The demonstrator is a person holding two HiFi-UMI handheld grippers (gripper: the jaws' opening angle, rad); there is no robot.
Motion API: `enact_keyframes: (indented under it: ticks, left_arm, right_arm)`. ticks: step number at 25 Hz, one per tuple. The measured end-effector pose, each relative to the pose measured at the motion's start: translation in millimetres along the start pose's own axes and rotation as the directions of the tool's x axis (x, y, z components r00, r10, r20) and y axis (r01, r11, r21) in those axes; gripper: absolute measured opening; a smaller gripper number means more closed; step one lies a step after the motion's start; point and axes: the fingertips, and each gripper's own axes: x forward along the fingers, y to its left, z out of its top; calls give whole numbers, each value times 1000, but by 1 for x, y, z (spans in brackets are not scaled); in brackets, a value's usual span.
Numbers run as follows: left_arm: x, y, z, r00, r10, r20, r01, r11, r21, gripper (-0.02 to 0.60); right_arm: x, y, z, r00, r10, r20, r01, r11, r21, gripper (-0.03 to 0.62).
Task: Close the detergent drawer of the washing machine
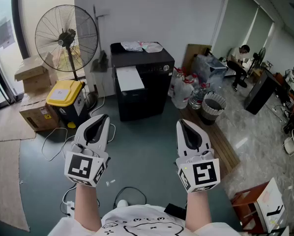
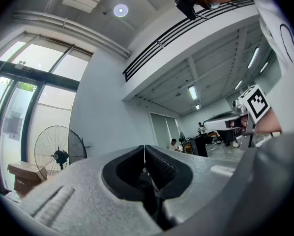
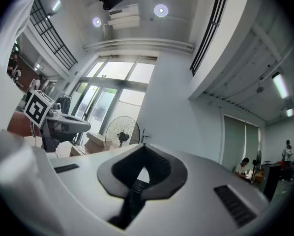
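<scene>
Across a stretch of bare grey-green floor (image 1: 147, 146), well apart from you, stands the washing machine (image 1: 152, 90), a black box against the white wall with some light wrapping lying on its top. A pale rectangular panel (image 1: 129, 78) shows at its upper left front; this may be the detergent drawer standing out, but from here you cannot tell for sure. You hold both tools low in front of your body, side by side, aimed roughly toward the machine. The left gripper (image 1: 104, 117) has its jaws pressed together with nothing between them. The right gripper (image 1: 181, 123) also has its jaw tips meeting, and it too is empty. Neither one touches anything. To the left of the machine are a tall standing fan (image 1: 67, 36), a yellow-lidded bin (image 1: 64, 93) and cardboard boxes (image 1: 34, 73); to its right are large water bottles (image 1: 184, 90) and a mesh waste basket (image 1: 212, 104). Judging by this, the task has not begun: you have yet to walk up, bring a gripper to the drawer front and push it in flush.
</scene>
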Motion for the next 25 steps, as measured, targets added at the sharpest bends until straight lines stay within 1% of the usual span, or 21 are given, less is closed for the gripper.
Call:
enact_keyframes:
  ticks: [4, 9, 14, 18, 20, 25]
  left_arm:
    - [3, -9, 2, 1000, 14, -4, -14, 1000, 1, 18]
    - [-6, -19, 2, 999, 35, -2, -35, 999, -10, 18]
    - [-12, -32, -5, 999, 47, -19, -48, 999, -15, 18]
    - [-11, -35, -9, 997, 73, -11, -73, 996, -55, 18]
    - [-7, -36, -10, 997, 82, -9, -82, 994, -73, 18]
    - [7, -36, -16, 998, 66, -3, -66, 992, -110, 20]
  right_arm:
    - [-4, -12, -2, 1000, -8, -1, 8, 1000, 14, 0]
    - [-14, -12, -10, 1000, 12, -4, -11, 1000, 23, 0]
    - [-24, -12, -20, 999, 36, -4, -36, 998, 45, 0]
    - [-30, -21, -32, 999, 5, -42, -2, 998, 69, 0]
    - [-29, -25, -35, 999, 5, -44, -2, 998, 69, 0]
    - [-21, -30, -40, 999, 19, -36, -17, 998, 65, 0]
